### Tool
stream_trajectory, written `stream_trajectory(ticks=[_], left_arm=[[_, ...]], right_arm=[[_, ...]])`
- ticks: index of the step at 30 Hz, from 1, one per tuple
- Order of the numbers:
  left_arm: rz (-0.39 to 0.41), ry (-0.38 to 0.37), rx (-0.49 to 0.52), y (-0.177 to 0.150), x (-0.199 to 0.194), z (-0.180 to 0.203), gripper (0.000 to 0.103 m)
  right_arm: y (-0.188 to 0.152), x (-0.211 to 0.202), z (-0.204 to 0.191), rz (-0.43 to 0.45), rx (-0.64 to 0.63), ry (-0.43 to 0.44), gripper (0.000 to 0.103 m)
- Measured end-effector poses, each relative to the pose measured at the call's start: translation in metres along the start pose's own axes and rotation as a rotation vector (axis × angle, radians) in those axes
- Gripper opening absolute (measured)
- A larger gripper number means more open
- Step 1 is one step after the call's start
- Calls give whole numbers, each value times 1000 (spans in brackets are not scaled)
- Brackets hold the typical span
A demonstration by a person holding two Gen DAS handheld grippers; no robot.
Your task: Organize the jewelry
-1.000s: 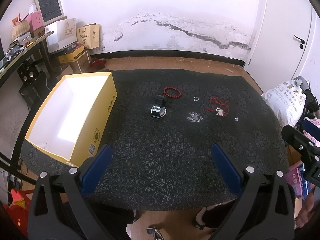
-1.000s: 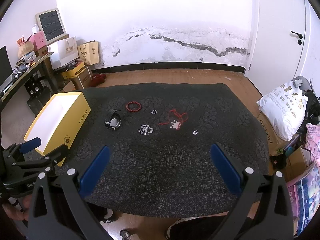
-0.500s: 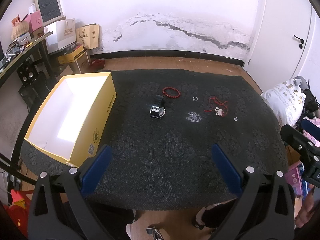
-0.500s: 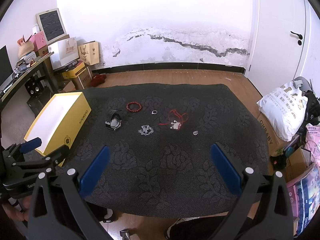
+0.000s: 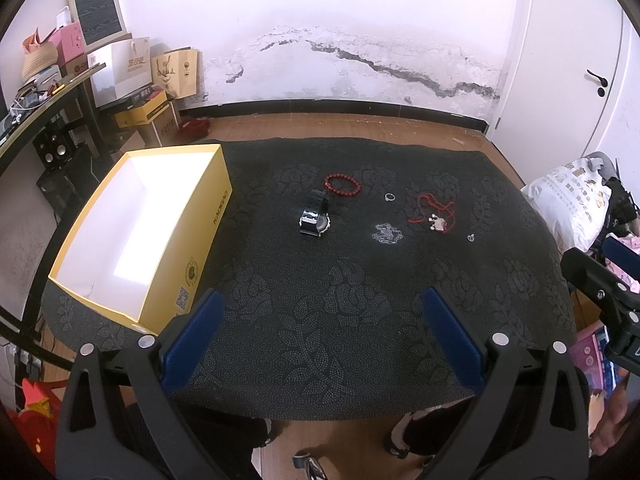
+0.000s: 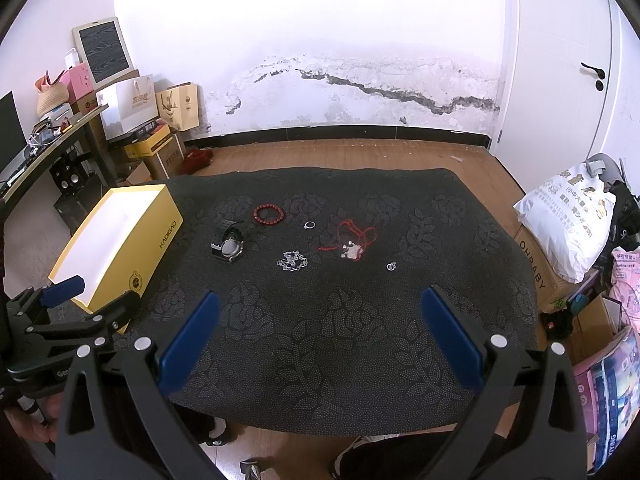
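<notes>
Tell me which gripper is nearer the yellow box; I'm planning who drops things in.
Left. The left gripper hangs beside the box's near corner; the right gripper sits further right, over the cloth's front middle.

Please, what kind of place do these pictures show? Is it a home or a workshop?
Most likely a room in a home, used partly for storage. A table with a dark floral cloth stands on a wood floor; paper shopping bags and boxes pile by a desk, and the white wall is peeling and cracked.
</notes>
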State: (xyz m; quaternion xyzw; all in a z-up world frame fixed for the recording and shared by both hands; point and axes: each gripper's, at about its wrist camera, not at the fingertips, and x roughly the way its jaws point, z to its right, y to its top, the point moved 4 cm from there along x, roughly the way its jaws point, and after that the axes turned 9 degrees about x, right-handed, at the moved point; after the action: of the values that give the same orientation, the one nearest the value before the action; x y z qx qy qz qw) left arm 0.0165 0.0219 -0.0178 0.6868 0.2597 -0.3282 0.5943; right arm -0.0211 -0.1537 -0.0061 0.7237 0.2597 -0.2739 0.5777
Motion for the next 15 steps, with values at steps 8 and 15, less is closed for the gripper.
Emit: stream_trajectory(ticks=[8, 15], left_arm=[[1, 1, 1, 0, 0, 1, 97], [1, 0, 2, 1, 0, 2, 97]], right_arm=[[0, 0, 0, 1, 0, 1, 97], [0, 0, -1, -1, -1, 2, 97]])
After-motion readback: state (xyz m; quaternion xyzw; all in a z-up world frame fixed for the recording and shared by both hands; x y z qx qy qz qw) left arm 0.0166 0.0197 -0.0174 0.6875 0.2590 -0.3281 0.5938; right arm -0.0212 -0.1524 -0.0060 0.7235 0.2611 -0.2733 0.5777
